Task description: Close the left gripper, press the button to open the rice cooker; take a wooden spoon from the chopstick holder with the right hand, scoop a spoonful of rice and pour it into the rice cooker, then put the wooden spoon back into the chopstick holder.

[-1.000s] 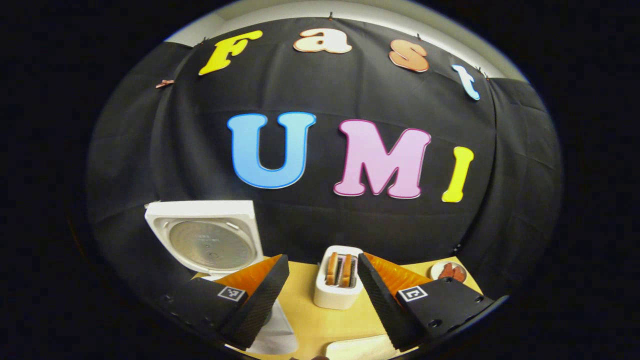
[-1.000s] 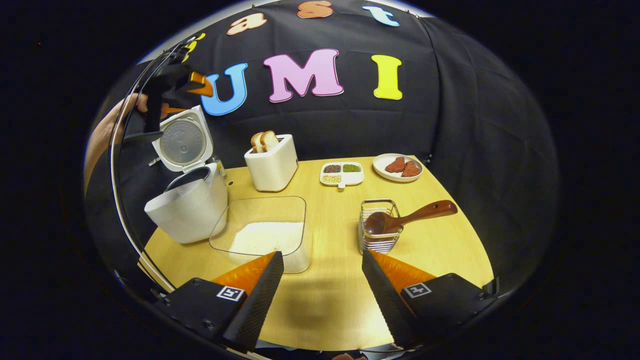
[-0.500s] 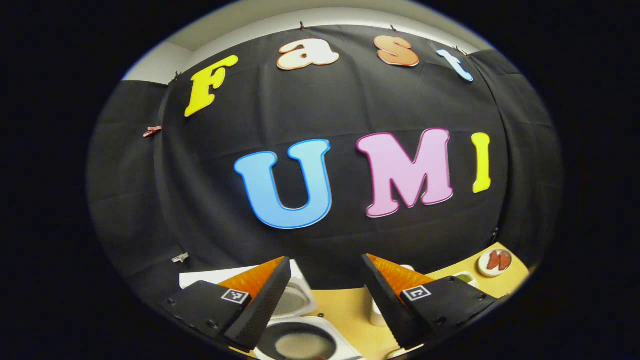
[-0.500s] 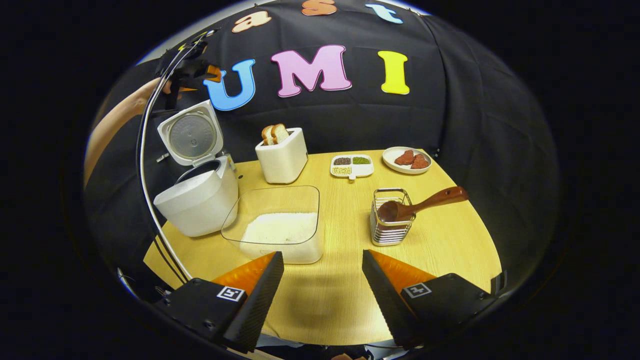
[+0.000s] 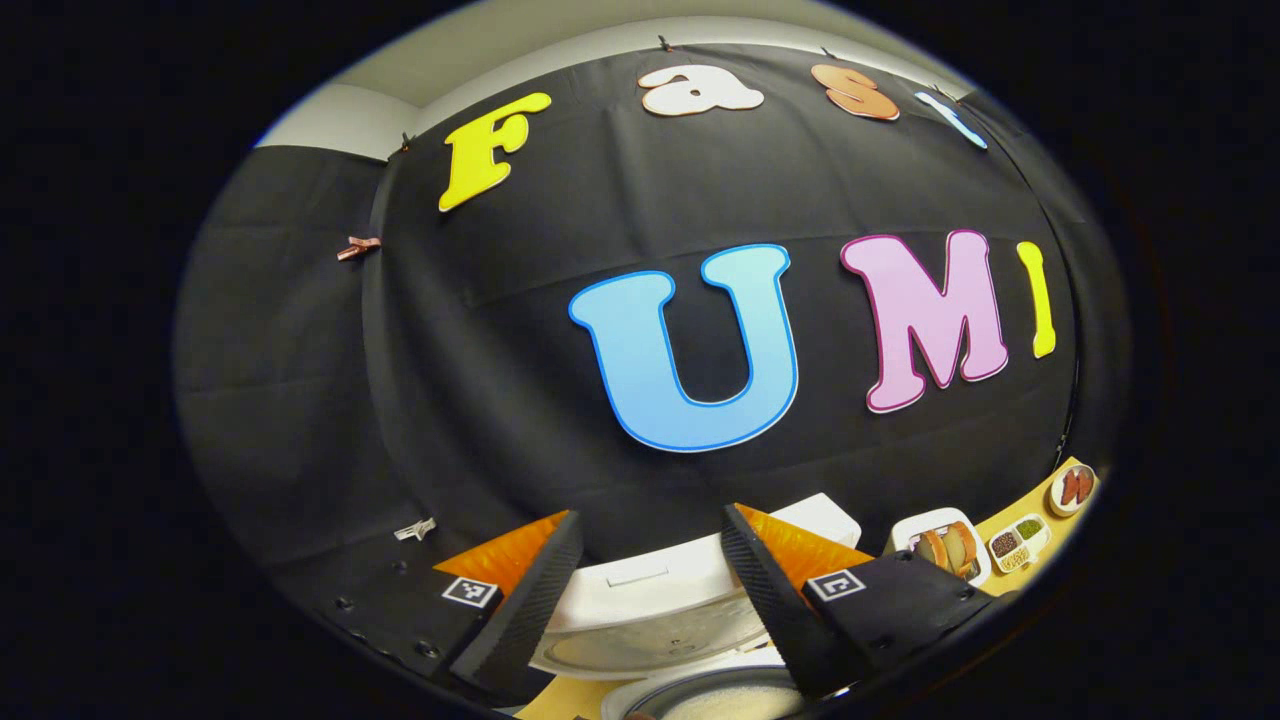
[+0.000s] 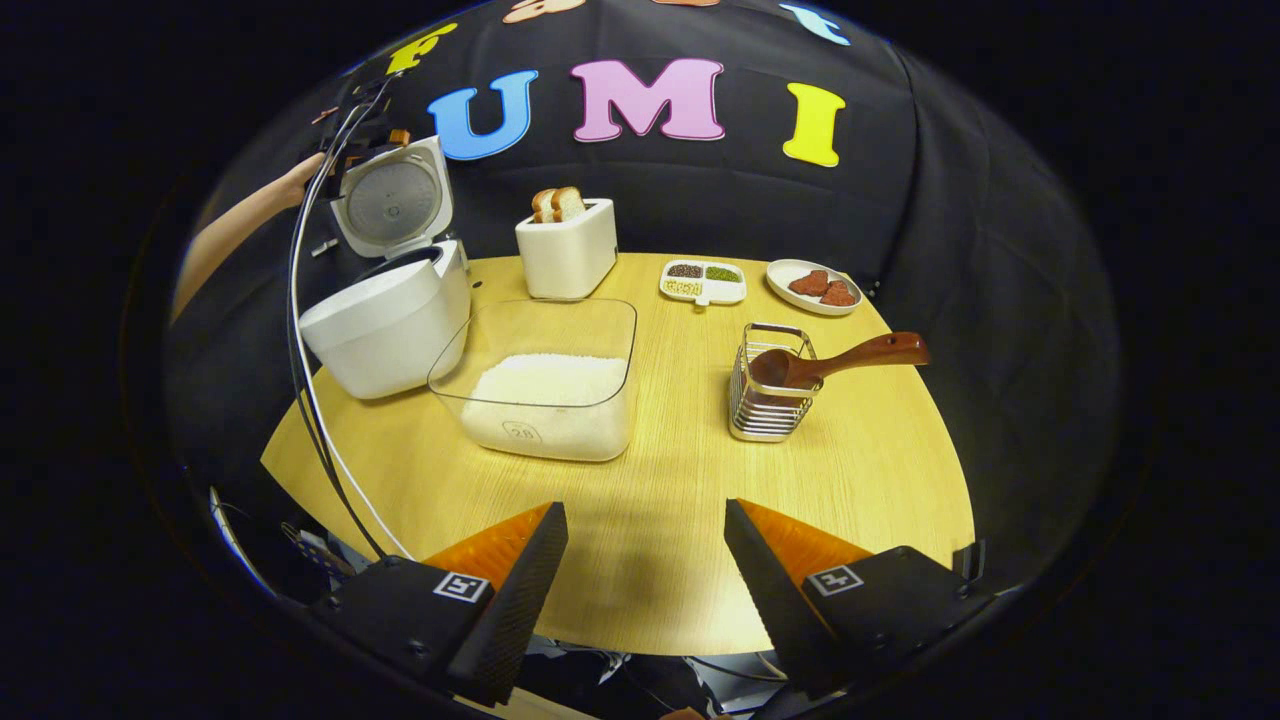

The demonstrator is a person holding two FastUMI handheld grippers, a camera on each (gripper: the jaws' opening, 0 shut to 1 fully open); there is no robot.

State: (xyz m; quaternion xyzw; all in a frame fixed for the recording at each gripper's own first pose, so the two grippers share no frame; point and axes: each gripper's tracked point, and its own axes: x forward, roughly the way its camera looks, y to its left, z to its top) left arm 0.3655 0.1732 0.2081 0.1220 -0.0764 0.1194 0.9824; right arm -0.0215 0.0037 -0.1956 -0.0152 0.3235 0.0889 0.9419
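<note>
The white rice cooker point(image 6: 385, 310) stands at the table's left with its lid point(image 6: 392, 200) raised upright. In the left gripper view that lid point(image 5: 650, 600) lies just below my open left gripper point(image 5: 650, 515), with the inner pot point(image 5: 700, 700) at the bottom edge. A hand holds the left gripper point(image 6: 350, 150) behind the lid's top. A wooden spoon point(image 6: 830, 362) rests in the wire chopstick holder point(image 6: 765, 400), handle pointing right. A clear box of rice point(image 6: 545, 385) sits beside the cooker. My right gripper point(image 6: 645, 510) hangs open above the table's near edge, holding nothing.
A white toaster point(image 6: 565, 255) with bread stands at the back, with a divided dish point(image 6: 703, 280) of grains and a plate point(image 6: 812, 287) of red pieces to its right. A white cable point(image 6: 310, 380) runs down past the cooker. Bare tabletop point(image 6: 650, 560) lies in front of the right gripper.
The left gripper has swung so the cooker's lid sits between its fingers and the toaster has slid right. The right gripper has drawn back and tilted, showing more of the table.
</note>
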